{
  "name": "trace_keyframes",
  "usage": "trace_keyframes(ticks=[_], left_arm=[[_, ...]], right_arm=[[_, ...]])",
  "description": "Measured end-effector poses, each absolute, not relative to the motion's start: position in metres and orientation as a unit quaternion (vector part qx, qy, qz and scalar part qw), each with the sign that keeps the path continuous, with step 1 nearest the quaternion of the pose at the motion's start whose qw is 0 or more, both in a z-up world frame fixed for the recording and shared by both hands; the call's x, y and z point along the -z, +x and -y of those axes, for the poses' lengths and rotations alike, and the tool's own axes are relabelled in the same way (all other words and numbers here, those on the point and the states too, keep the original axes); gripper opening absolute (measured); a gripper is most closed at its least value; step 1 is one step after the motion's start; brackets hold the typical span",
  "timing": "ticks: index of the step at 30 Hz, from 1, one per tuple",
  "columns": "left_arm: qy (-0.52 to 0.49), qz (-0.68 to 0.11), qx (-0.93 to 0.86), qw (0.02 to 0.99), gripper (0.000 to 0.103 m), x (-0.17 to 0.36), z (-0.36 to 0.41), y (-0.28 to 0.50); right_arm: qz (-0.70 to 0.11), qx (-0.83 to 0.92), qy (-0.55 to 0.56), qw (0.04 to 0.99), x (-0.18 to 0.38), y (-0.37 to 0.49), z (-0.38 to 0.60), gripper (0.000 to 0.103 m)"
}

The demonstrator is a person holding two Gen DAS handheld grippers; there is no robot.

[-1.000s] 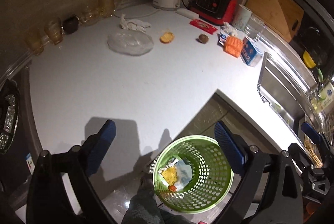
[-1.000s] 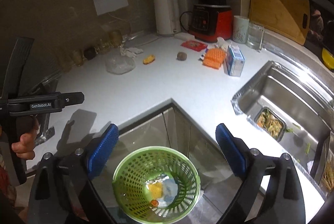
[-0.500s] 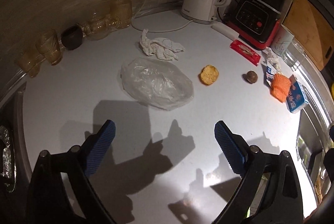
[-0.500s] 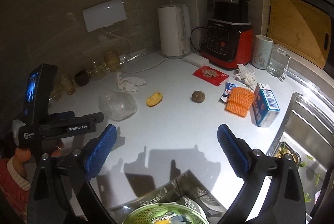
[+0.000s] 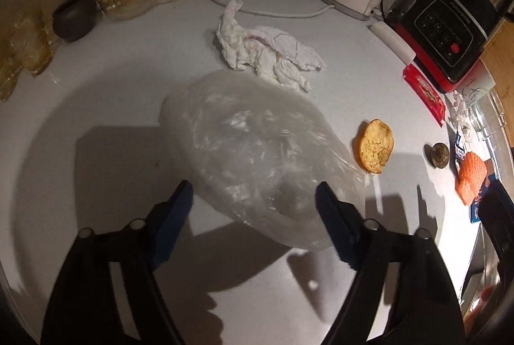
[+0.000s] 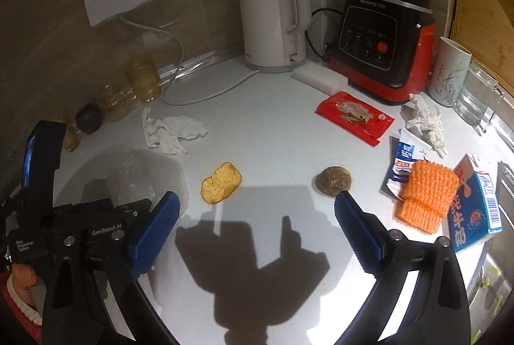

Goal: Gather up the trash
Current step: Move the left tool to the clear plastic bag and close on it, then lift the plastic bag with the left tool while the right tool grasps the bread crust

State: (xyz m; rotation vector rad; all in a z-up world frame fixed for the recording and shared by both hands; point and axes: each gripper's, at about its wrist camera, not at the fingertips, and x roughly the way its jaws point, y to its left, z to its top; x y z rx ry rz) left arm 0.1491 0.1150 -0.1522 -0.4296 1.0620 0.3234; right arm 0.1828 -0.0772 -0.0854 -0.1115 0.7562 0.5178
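Trash is mostly still out on the white countertop (image 6: 276, 132); no bin in either current view, so nothing shows as collected. Nearest item: clear plastic bag (image 5: 257, 158), centre of the left wrist view, with its near end lying between the left gripper (image 5: 253, 200) tips. Jaws have just been closing and now stand at a middling width; pads look close to the film but I can't confirm they press it, so call it not yet gripped. Just above the bag: crumpled tissue (image 5: 266, 52). Right of it: orange peel piece (image 5: 376, 145), then a small brown round scrap (image 6: 332, 179). Further right in the right wrist view: red snack wrapper (image 6: 353, 116), second tissue wad (image 6: 424, 120), orange foam net (image 6: 424, 194), milk carton (image 6: 478, 203). Right gripper (image 6: 257, 210) hangs wide and empty over bare counter, below the peel. Judgement: early stage, bag pickup in hand, about eight pieces left.
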Motion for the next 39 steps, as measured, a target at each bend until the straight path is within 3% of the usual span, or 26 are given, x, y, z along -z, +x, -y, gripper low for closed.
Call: trace_keyframes(ticks=[4, 5, 7, 10, 18, 21, 23, 25, 29, 39], left_arm=[[-0.19, -0.5, -0.146, 0.832, 0.049, 0.154, -0.114, 0.149], [-0.185, -0.5, -0.144, 0.834, 0.046, 0.154, -0.114, 0.15], [-0.184, -0.502, -0.14, 0.833, 0.027, 0.154, -0.115, 0.153], [-0.193, -0.502, -0.132, 0.832, 0.017, 0.153, -0.119, 0.153], [-0.183, -0.483, -0.125, 0.847, 0.012, 0.138, -0.122, 0.142], [-0.182, -0.478, -0.119, 0.851, 0.012, 0.136, -0.124, 0.139], [-0.181, -0.477, -0.116, 0.852, 0.012, 0.135, -0.125, 0.137], [-0.18, -0.476, -0.111, 0.854, 0.012, 0.135, -0.125, 0.134], [-0.18, -0.475, -0.104, 0.855, 0.011, 0.132, -0.123, 0.127], [-0.165, -0.473, -0.059, 0.863, 0.011, 0.112, -0.092, 0.089]], right_arm=[[-0.369, -0.257, -0.065, 0.891, 0.098, 0.201, 0.059, 0.095], [-0.37, -0.26, -0.067, 0.889, 0.101, 0.205, 0.055, 0.093], [-0.375, -0.263, -0.069, 0.886, 0.107, 0.212, 0.049, 0.089], [-0.384, -0.267, -0.073, 0.881, 0.116, 0.223, 0.04, 0.081], [-0.408, -0.269, -0.091, 0.868, 0.139, 0.247, 0.017, 0.058], [-0.418, -0.272, -0.091, 0.862, 0.145, 0.251, 0.012, 0.041], [-0.429, -0.276, -0.083, 0.856, 0.148, 0.252, 0.012, 0.02], [-0.434, -0.281, -0.076, 0.853, 0.148, 0.251, 0.013, 0.011], [-0.432, -0.283, -0.071, 0.854, 0.141, 0.241, 0.02, 0.005], [-0.406, -0.27, -0.062, 0.871, 0.104, 0.178, 0.074, 0.004]])
